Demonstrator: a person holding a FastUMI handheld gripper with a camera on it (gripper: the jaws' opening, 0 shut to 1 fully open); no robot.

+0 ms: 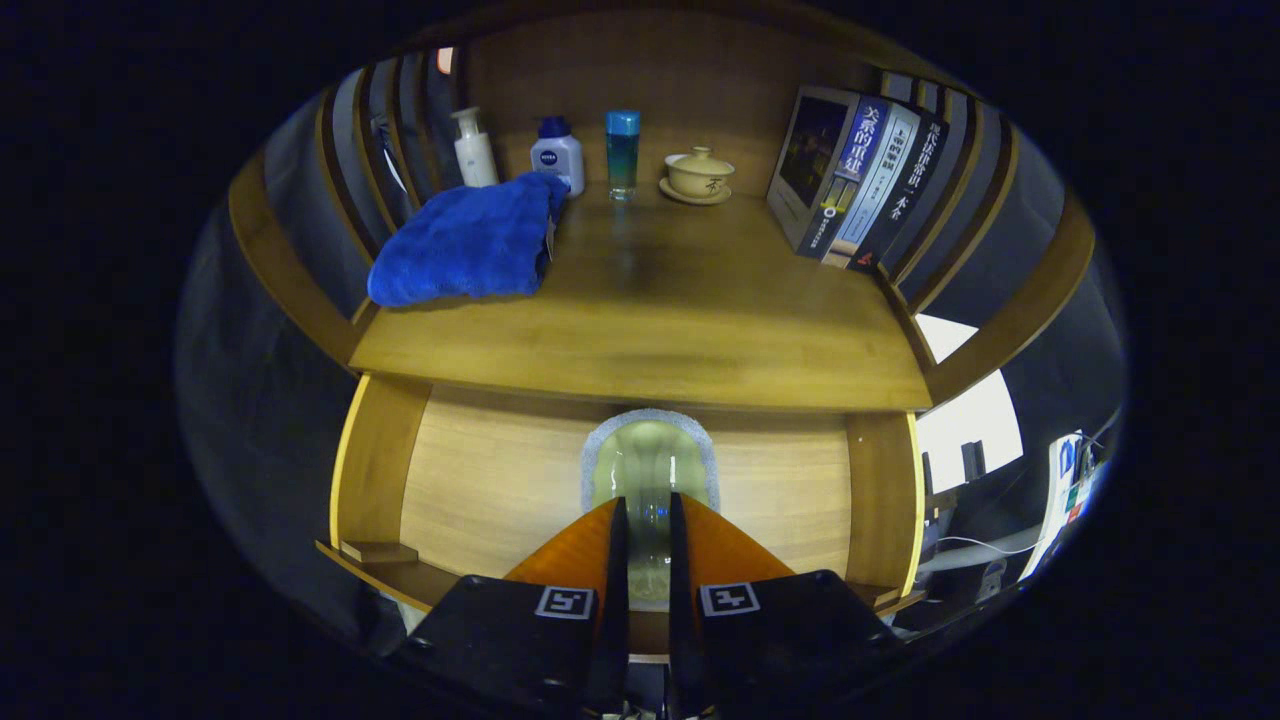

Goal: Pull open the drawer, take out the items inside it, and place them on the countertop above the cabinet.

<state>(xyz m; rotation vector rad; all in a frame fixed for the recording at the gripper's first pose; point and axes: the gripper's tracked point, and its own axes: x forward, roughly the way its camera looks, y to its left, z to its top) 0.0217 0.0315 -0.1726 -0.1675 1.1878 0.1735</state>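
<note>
My gripper (648,500) is shut on a pale, translucent cup (650,450) with a grey rim. The cup's wall is pinched in the narrow gap between the two fingers and its arched mouth rises just ahead of them. Behind the cup stands a light wooden panel (480,480) of the cabinet, under the front edge of the countertop (680,300). A folded blue towel (465,240) lies on the left part of the countertop. I cannot tell the drawer's own edges from the cabinet frame.
Along the back of the countertop stand a white pump bottle (474,148), a white bottle with a blue cap (557,155), a blue tumbler (622,152) and a lidded tea bowl on a saucer (698,175). Books (855,180) lean at the right. Slatted side rails flank the countertop.
</note>
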